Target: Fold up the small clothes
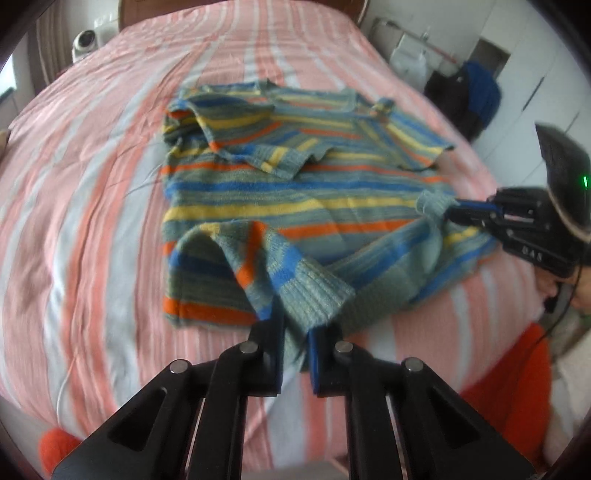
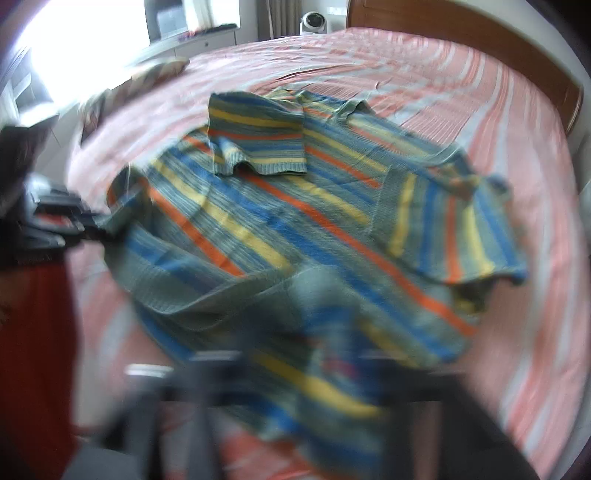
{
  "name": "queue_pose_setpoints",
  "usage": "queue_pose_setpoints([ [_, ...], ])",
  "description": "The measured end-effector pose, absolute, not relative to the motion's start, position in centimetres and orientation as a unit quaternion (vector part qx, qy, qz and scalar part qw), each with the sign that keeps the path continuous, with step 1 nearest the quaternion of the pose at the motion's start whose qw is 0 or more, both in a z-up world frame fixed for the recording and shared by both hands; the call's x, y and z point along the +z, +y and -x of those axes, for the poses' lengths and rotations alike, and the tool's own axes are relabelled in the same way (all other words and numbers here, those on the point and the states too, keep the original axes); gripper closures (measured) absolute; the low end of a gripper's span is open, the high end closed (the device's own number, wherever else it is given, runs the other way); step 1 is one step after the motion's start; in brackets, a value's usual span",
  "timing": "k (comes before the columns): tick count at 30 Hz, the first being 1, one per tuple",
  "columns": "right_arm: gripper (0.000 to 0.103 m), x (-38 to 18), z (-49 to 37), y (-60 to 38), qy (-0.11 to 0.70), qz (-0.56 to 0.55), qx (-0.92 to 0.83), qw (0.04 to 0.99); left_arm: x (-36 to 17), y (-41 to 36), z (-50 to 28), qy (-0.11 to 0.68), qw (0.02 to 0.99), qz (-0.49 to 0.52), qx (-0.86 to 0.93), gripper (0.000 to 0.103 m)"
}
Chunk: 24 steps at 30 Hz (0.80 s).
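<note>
Roughly midway, we judge: striped sweater (image 1: 303, 192) on bed (image 1: 92, 184), both sleeves folded in. Left gripper (image 1: 295, 328) and right gripper (image 1: 452, 210) pinch hem corners; bottom fold remains.

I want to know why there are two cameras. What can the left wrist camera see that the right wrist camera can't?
Only the left wrist view shows the dark bags by the white wall and a sharp look at the left gripper shut on the sweater's hem. Only the right wrist view shows the bright window and white drawers. Both show the striped sweater, the pink striped bedsheet and the small white device.
</note>
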State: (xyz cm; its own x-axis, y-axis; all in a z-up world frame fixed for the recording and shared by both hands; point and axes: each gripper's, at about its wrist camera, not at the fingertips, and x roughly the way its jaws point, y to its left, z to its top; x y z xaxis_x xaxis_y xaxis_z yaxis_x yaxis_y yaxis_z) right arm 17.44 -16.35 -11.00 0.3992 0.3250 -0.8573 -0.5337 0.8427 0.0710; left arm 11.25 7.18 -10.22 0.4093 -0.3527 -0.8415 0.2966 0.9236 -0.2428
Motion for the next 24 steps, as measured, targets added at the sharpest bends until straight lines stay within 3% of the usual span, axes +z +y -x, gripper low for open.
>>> queue_pose_setpoints([
  [6,0.098,-6.0,-4.5,-19.2,0.425,0.099,0.332,0.836,-8.2,10.8,-4.0,0.516,0.827,0.025,-0.223,0.095],
  [13,0.096,-11.5,2.8,-21.6,0.510,0.087,0.270,0.812,-12.6,11.4,-1.0,0.587,0.794,-0.025,-0.156,0.094],
  [14,0.094,-12.3,3.2,-22.2,0.522,0.073,0.257,0.810,-12.6,11.9,-0.8,0.589,0.795,-0.017,-0.148,0.089],
  [16,0.070,-13.6,3.9,-23.9,0.539,0.039,0.229,0.810,-12.3,12.7,-0.9,0.585,0.798,0.006,-0.143,0.062],
  [17,0.061,-13.8,3.9,-24.6,0.540,0.022,0.221,0.812,-11.8,13.1,-1.1,0.576,0.805,0.023,-0.139,0.033],
  [18,0.048,-13.7,3.8,-25.5,0.533,-0.013,0.215,0.818,-11.5,13.2,-1.2,0.565,0.813,0.033,-0.135,0.019],
  [19,0.044,-13.3,3.8,-26.0,0.524,-0.036,0.213,0.824,-11.2,13.3,-1.5,0.556,0.820,0.040,-0.132,0.018],
  [24,0.040,-12.1,0.3,-26.8,0.501,-0.150,0.171,0.835,-13.4,10.9,-4.5,0.569,0.820,-0.014,-0.063,0.022],
])
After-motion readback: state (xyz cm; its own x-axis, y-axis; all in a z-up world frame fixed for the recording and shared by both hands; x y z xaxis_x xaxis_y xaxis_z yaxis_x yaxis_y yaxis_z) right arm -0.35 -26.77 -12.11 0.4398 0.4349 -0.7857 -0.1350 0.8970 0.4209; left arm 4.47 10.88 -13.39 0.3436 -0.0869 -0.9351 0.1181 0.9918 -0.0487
